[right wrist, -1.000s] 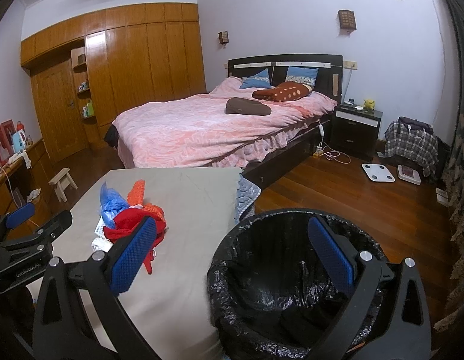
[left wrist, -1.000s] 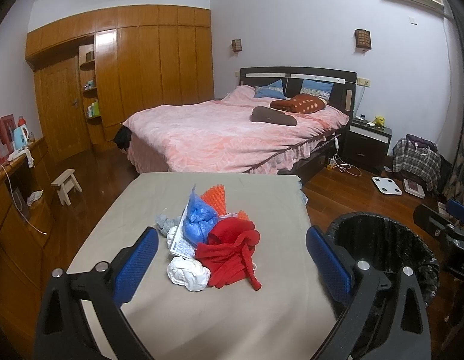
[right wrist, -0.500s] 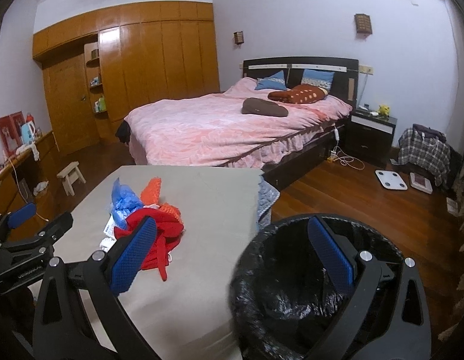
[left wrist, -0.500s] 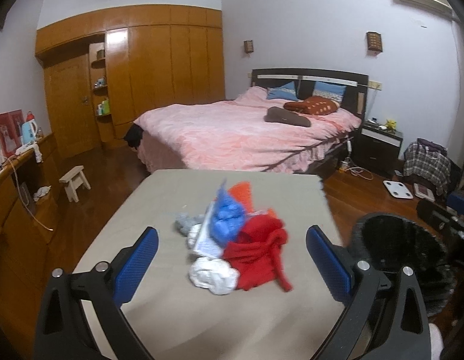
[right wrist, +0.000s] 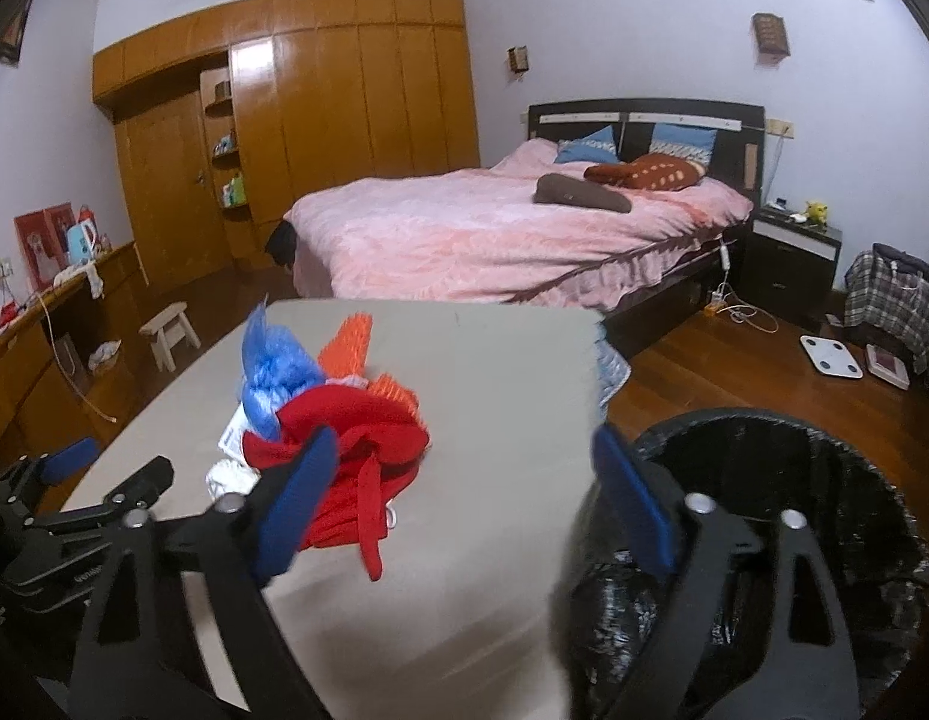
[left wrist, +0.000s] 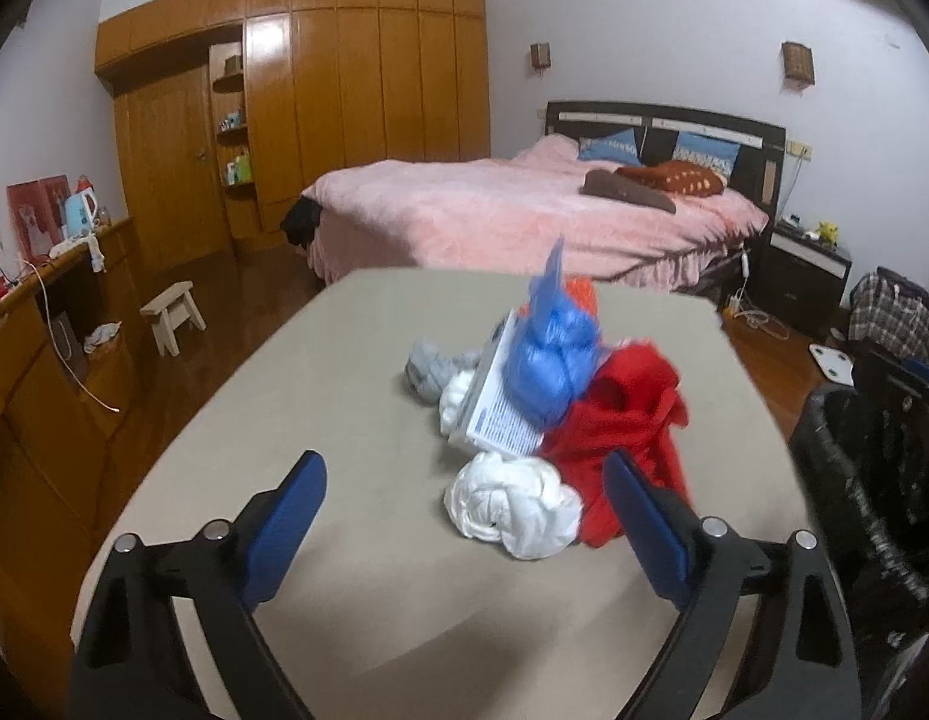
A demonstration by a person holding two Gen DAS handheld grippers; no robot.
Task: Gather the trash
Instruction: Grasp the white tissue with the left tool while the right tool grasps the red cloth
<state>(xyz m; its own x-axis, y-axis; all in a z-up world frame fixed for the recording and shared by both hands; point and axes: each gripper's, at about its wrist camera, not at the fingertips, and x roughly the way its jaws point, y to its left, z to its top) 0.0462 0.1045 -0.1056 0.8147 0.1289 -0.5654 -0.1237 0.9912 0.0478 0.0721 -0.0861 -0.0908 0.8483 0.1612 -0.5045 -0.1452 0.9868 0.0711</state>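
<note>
Take the trash pile (left wrist: 542, 408) as your reference; it sits on the beige table (left wrist: 320, 408), near the centre of the top.

**Pile contents.** A blue plastic bag (left wrist: 551, 360) stands at the top of the pile, leaning on a white printed card (left wrist: 497, 414). A red cloth (left wrist: 626, 420) lies on the pile's right side, a white crumpled wad (left wrist: 512, 504) at its near edge, a grey wad (left wrist: 425, 369) at its far left, and an orange piece (right wrist: 344, 345) behind the blue bag.

**Left gripper (left wrist: 464, 516).** Your left claw is spread wide and holds nothing. It hovers just short of the pile's near edge — the white wad shows between the two blue pads (left wrist: 287, 516), and no contact is visible.

**Right gripper (right wrist: 464, 492).** Your right claw is also spread wide and empty. It is to the right of the pile; its left pad overlaps the red cloth in the right wrist view, but you cannot tell whether they touch.

**Trash bin (right wrist: 824, 468).** The black-lined bin stands on the floor to the right of the pile, beside the table's right edge.
</note>
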